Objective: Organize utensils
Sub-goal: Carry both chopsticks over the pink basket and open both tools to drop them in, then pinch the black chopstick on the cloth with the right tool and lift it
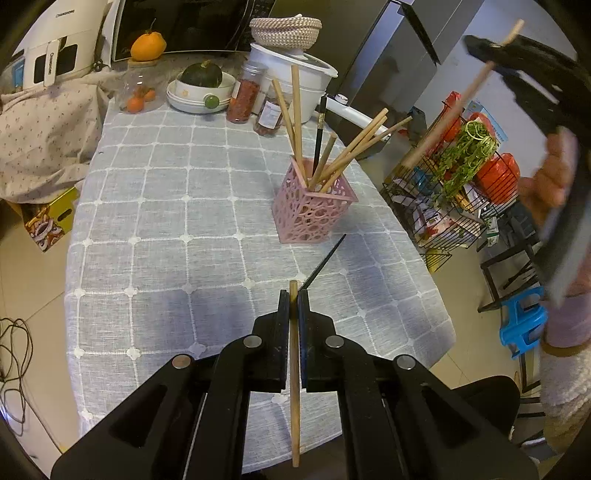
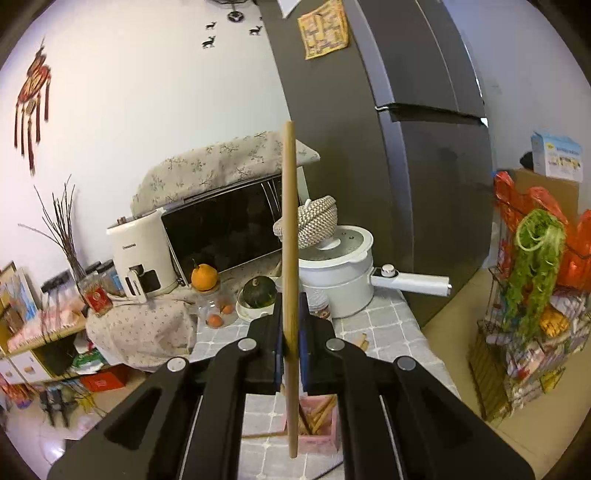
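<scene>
A pink perforated holder [image 1: 312, 206] stands on the grey checked tablecloth [image 1: 166, 240] with several wooden chopsticks and one black one in it. My left gripper [image 1: 293, 295] is shut on a wooden chopstick [image 1: 294, 369], near the table's front, short of the holder. A black chopstick [image 1: 325, 264] lies on the cloth just ahead of it. My right gripper [image 2: 291, 299] is shut on another wooden chopstick [image 2: 290, 221], held upright above the holder [image 2: 317, 424]. In the left wrist view it [image 1: 495, 48] is high at the right.
At the table's far end are a white pot [image 1: 306, 77], spice jars [image 1: 245, 92], a bowl with a green squash [image 1: 201, 81], an orange on a jar [image 1: 147, 46] and a microwave [image 1: 192, 22]. A dark fridge [image 2: 406, 147] and a wire rack [image 1: 454, 192] stand to the right.
</scene>
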Demonstrator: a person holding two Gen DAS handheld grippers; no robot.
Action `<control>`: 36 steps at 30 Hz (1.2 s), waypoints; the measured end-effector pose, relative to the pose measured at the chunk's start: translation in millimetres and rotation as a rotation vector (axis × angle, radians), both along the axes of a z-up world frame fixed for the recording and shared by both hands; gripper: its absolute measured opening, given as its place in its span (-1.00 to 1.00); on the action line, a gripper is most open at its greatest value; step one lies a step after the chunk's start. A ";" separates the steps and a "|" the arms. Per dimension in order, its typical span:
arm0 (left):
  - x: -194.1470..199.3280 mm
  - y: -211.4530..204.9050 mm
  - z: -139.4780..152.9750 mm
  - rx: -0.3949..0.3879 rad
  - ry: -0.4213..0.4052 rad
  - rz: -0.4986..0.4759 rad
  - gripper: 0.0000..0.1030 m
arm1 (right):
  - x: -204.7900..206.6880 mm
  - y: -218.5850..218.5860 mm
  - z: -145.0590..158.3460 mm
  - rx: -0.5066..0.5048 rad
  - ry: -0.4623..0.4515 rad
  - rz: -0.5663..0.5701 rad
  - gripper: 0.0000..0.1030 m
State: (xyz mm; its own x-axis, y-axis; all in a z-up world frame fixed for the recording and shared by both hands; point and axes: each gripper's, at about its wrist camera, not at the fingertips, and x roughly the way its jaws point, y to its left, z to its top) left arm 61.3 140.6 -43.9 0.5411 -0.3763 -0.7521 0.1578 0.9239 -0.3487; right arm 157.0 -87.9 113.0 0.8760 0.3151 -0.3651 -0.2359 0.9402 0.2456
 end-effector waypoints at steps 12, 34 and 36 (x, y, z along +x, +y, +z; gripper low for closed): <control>4.5 7.3 -4.2 0.008 0.018 0.018 -0.90 | 35.2 31.9 -100.5 -0.050 -0.082 0.039 -0.26; 0.9 3.4 -0.7 0.000 0.011 0.011 -0.90 | 43.0 -69.0 -260.9 0.433 0.916 -0.244 -0.02; 1.6 3.2 -1.3 0.002 0.013 0.007 -0.90 | 54.1 -66.4 -270.0 0.471 0.979 -0.253 -0.09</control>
State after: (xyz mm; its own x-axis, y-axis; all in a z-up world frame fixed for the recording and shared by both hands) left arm 63.0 143.8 -45.2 0.5341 -0.3710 -0.7597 0.1463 0.9256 -0.3491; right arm 211.1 -154.3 -157.0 0.3342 0.4573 -0.8242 0.4399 0.6977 0.5655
